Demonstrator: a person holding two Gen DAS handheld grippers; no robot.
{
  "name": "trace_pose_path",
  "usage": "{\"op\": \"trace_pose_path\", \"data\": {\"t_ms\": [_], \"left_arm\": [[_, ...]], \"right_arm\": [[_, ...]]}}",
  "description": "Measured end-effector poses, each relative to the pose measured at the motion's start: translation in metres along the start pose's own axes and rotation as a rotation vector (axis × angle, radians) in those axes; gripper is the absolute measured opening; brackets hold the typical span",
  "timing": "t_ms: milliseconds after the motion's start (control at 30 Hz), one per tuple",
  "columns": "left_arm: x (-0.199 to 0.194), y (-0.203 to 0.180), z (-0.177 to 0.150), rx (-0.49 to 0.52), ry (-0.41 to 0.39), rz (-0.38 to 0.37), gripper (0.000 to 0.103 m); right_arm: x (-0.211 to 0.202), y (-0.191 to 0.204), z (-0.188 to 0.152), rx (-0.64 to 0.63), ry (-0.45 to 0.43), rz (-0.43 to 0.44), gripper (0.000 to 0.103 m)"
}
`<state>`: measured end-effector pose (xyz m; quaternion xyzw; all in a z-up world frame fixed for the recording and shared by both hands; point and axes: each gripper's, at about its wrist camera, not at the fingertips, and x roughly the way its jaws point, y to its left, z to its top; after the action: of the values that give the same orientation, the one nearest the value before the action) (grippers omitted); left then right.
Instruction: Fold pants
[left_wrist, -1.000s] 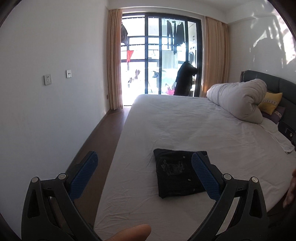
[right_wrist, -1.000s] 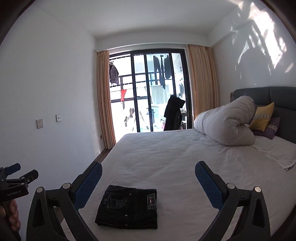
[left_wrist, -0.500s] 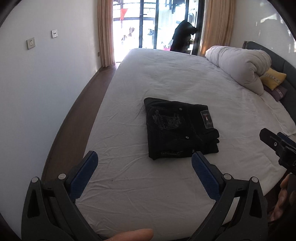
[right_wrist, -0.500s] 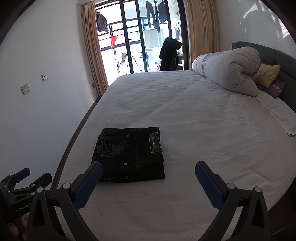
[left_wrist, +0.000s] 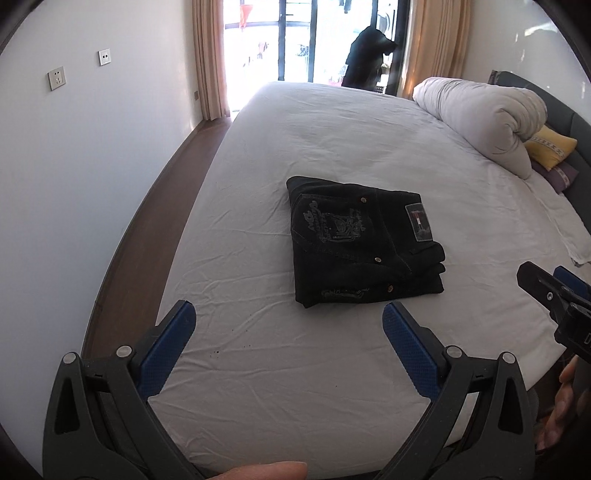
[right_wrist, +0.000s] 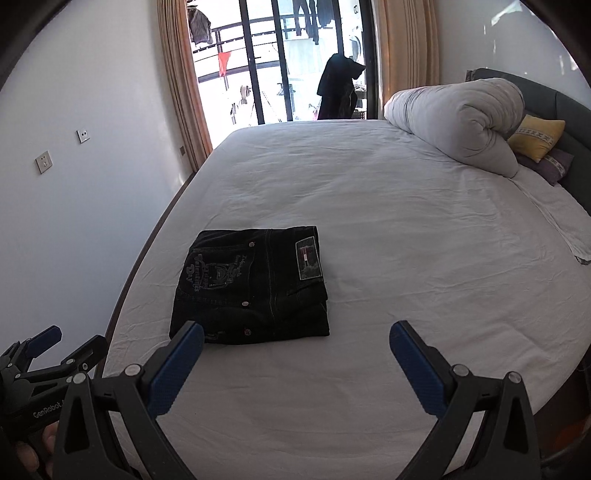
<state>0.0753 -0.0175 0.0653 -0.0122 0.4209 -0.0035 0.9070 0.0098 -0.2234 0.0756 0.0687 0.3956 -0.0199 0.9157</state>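
Nearest the cameras, both tools hung empty above the foot end of the bed. The left hand-held gripper (left_wrist: 288, 319) stood with its blue pads spread wide, nothing between them, and the right hand-held gripper (right_wrist: 295, 341) was splayed just as wide and held nothing either. Over the last second both wrist views had tipped downward: a second earlier they looked across the room at the balcony door, and now they looked down at the mattress, so the pants filled far more of each view. The garment itself had not shifted or altered.

Just beyond the left gripper's right pad lay the pants (left_wrist: 364, 242), a dark, squared, stacked bundle with a sewn patch uppermost, resting flat on the white bed sheet (left_wrist: 332, 140) and touched by neither tool. Judged from that shape, the folding looked finished, or needed only a last tidy.

The bundle sat towards the bed's left side, with the mattress edge and a strip of wood floor (left_wrist: 159, 206) near on that side. To the right and beyond it the sheet was bare and wide. Well apart, by the headboard, lay a rolled duvet (right_wrist: 458, 122) and a yellow pillow (right_wrist: 537, 136).
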Motion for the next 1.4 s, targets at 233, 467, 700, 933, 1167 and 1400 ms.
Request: {"op": "trace_pose_path", "data": {"t_ms": [233,467,700,933,1167,1400], "left_arm": [[0.005,-0.002,0.000,0.002,0.013,0.002,0.103],[0.010,0.000,0.000,-0.007,0.026,0.000,0.103],[0.013,0.002,-0.001,-0.012,0.034,-0.006,0.103],[0.016,0.002,-0.002,-0.015,0.041,-0.010,0.103],[0.018,0.002,-0.004,-0.017,0.046,-0.011,0.103],[0.018,0.002,-0.004,-0.018,0.046,-0.011,0.103]], "right_arm": [[0.005,0.003,-0.003,-0.007,0.025,0.004,0.103],[0.010,0.006,-0.004,-0.017,0.041,0.005,0.103],[0.011,0.010,-0.005,-0.027,0.054,0.006,0.103],[0.014,0.013,-0.007,-0.034,0.065,0.009,0.103],[0.017,0.015,-0.009,-0.036,0.074,0.011,0.103],[0.017,0.017,-0.011,-0.036,0.079,0.014,0.103]]}}
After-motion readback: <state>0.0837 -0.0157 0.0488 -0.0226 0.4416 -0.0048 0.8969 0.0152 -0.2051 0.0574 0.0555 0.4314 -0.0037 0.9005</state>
